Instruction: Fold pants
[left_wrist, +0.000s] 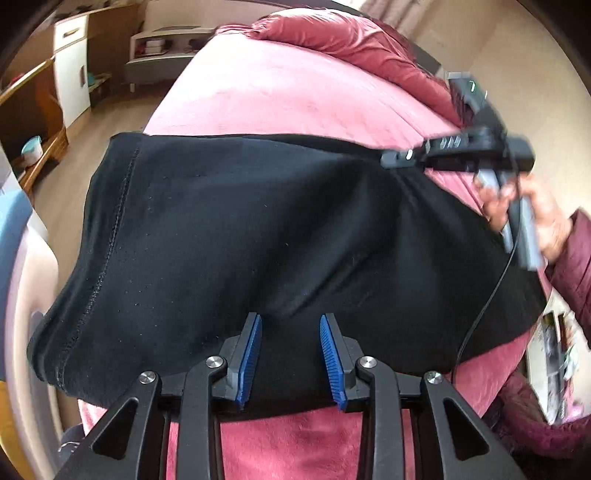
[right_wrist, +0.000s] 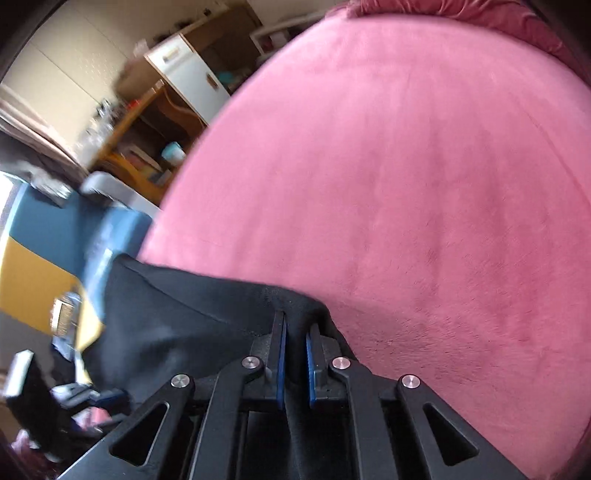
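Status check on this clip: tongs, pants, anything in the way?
Right tongs shut on black pants. Left tongs open over near edge, pads apart. Pants spread across pink bed. Nothing in the way.

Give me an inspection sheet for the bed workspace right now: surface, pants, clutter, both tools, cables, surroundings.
Surface: pink bedspread, fuzzy; a bunched red quilt at the far end.
Job's things: black pants lying across the bed, stitched hem toward the left of the left wrist view, some creases.
Clutter: nothing seen on the bed besides the pants.
Grippers: left tool open, pads over the near edge of the pants, not pressing. Right tool shut on a fold of the pants at their far edge.
Cables: one thin black cable hanging from the right tool across the pants.
Surroundings: white cabinet, wooden shelving and a wood floor beside the bed.
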